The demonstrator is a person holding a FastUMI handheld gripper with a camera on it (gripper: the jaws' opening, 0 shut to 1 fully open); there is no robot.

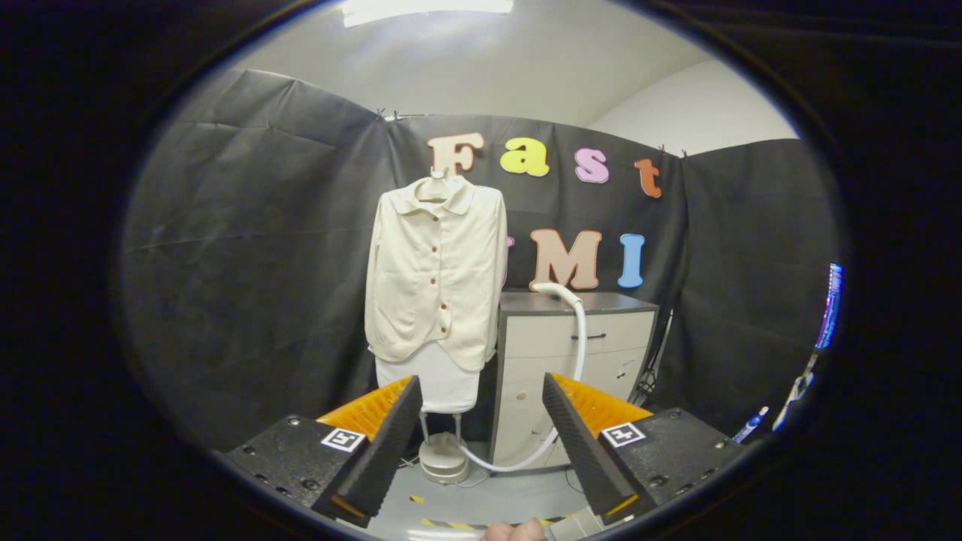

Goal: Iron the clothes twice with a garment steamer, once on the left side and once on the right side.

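Observation:
A cream button-up shirt (436, 278) hangs on a hanger atop a stand, well beyond my fingers, in front of the black booth wall. The steamer's white base (443, 460) sits on the floor under the shirt. Its white hose (579, 338) curves from the base up to the steamer head (555, 290), which lies on top of the grey cabinet (601, 330) to the shirt's right. My gripper (481, 391) is open, far back from all of these, with nothing between its fingers.
The grey cabinet with a drawer handle stands right of the shirt. Cables hang down its right side (652, 368). A person's fingertip (515, 530) shows between the gripper's bases. A lit screen (830, 304) and a pen-like object (750, 424) are at the far right.

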